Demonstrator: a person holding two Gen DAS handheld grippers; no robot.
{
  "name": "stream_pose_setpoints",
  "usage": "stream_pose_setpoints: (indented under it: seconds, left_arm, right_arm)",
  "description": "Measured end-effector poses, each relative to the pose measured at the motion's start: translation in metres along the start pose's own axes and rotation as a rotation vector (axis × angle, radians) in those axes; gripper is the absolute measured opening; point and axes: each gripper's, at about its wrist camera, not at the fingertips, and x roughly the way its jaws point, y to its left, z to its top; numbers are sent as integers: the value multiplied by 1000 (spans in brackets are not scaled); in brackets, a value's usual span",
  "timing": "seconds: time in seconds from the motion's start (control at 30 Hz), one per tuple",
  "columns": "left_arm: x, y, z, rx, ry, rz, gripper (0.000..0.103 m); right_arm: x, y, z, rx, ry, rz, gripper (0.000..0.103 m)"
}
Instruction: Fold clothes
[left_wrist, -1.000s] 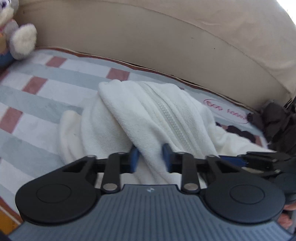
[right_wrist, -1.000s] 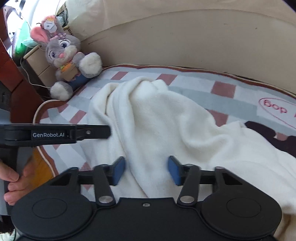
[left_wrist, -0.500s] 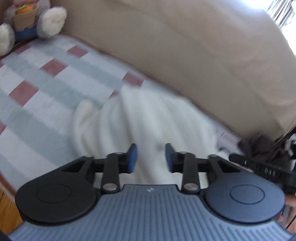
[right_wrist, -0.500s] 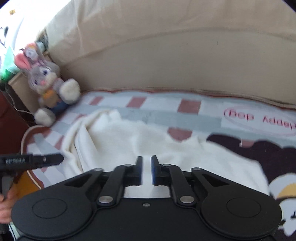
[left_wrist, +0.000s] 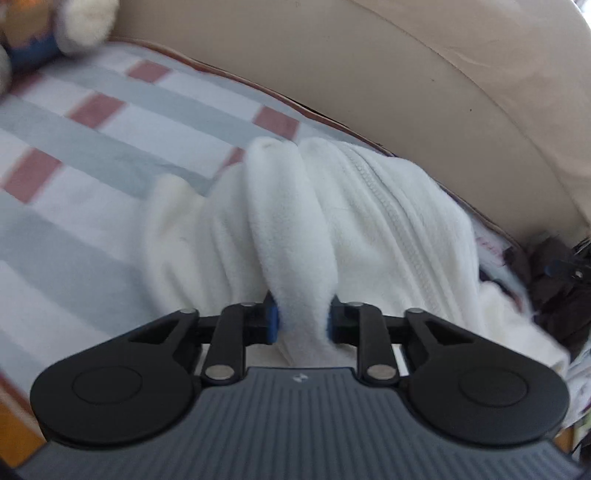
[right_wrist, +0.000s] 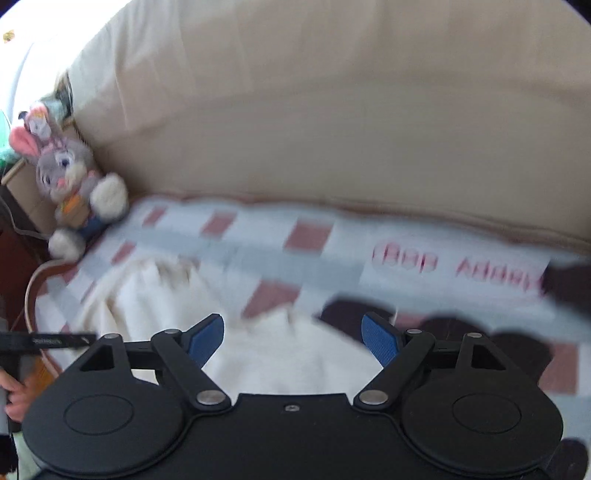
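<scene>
white fleece jacket (left_wrist: 354, 236) bunched on the checked blanket (left_wrist: 74, 206) near the sofa back. left gripper (left_wrist: 301, 325) clamped on a thick ridge; right gripper (right_wrist: 293, 339) spread wide above it. best lifted evenly, zipper (left_wrist: 399, 229) straight.

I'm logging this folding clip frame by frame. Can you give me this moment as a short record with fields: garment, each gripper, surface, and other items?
garment: white fleece jacket with a zipper, bunched on the blanket
left gripper: shut on a thick fold of the jacket
right gripper: open, jaws wide, above the jacket, holding nothing
surface: checked blanket on a beige sofa
other items: plush rabbit at the far left corner; dark clothing on the right
image quality: right view is motion-blurred
</scene>
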Motion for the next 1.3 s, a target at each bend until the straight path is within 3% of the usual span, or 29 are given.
stream_pose_setpoints:
  seconds: [0.1,0.2,0.27,0.33,0.47,0.57,0.63,0.87,0.97,1.03,1.1,1.13,1.17,1.2,1.27,1.3]
  left_arm:
    - [-13,1,-17,99,-57,128,18]
    - [-3,7,-35,127,-28,217,17]
    - [-4,15,-41,92,-22,227,17]
    - [-8,23,-43,42,-26,222,17]
    - [-20,29,-34,28,-81,281,17]
    - [-28,37,-27,30,-106,294,16]
    - [-29,41,-26,23,-104,269,16]
    - [-28,52,-23,5,-94,162,17]
    - [-25,56,-23,-58,-73,58,20]
    - [-17,52,-22,-45,-46,27,26]
    - [-7,44,-22,-1,-30,53,43]
    - [-2,42,-22,9,-22,64,47]
    - [3,44,-21,-8,-10,60,55]
    - [7,50,-20,-45,8,41,63]
    - [16,60,-18,-119,44,4,64]
    - [20,66,-17,-159,62,-29,53]
  right_arm:
    - [28,-12,-10,12,50,-21,85]
    - [53,-17,-22,56,128,6,81]
    - [65,-18,-33,104,181,45,71]
    - [66,-7,-49,102,232,104,45]
    - [61,24,-82,71,332,240,38]
    - [54,49,-98,65,436,402,22]
    - [47,67,-100,18,473,444,22]
    - [11,88,-43,-91,233,352,23]
    - [2,95,-20,-118,157,303,33]
    - [24,91,-14,-23,195,301,44]
    - [54,87,-16,102,226,332,46]
    - [71,85,-18,162,244,348,50]
    - [88,84,-21,218,265,358,57]
    - [101,84,-26,268,277,355,58]
    - [117,87,-37,344,274,332,60]
    - [123,92,-43,368,274,340,61]
